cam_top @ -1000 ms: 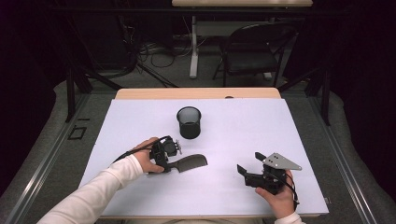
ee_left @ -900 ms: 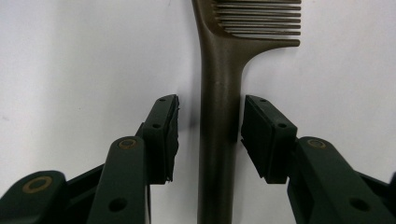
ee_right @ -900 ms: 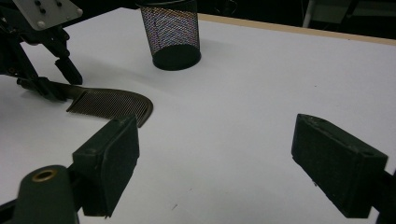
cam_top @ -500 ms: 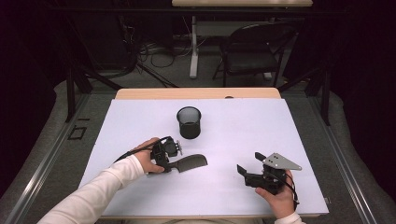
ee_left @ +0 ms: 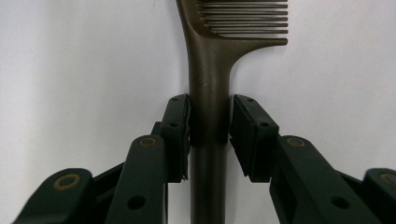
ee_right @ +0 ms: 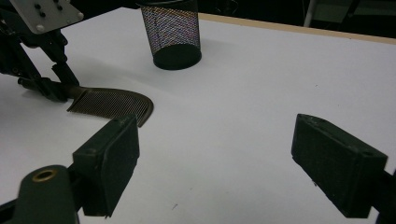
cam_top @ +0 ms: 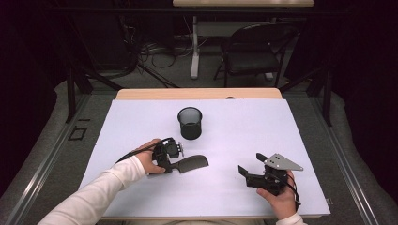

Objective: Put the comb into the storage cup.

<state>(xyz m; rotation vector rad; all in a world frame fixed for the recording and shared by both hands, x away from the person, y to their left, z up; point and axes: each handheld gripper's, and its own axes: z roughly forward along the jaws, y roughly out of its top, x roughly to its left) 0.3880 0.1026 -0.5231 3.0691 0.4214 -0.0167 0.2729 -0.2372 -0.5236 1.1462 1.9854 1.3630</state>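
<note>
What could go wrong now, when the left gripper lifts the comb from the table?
The left gripper, whose jaws have just been closing, pinches only the narrow handle of the comb, so the toothed end may swing or slip when lifted. The mesh cup is light and narrow; the comb could tip it when dropped in.

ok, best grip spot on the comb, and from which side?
Take the comb by its narrow handle, from above, one jaw on each long side. It lies flat on the table, and the toothed head is wider. The left gripper has just been closing there, its pads on the handle.
</note>
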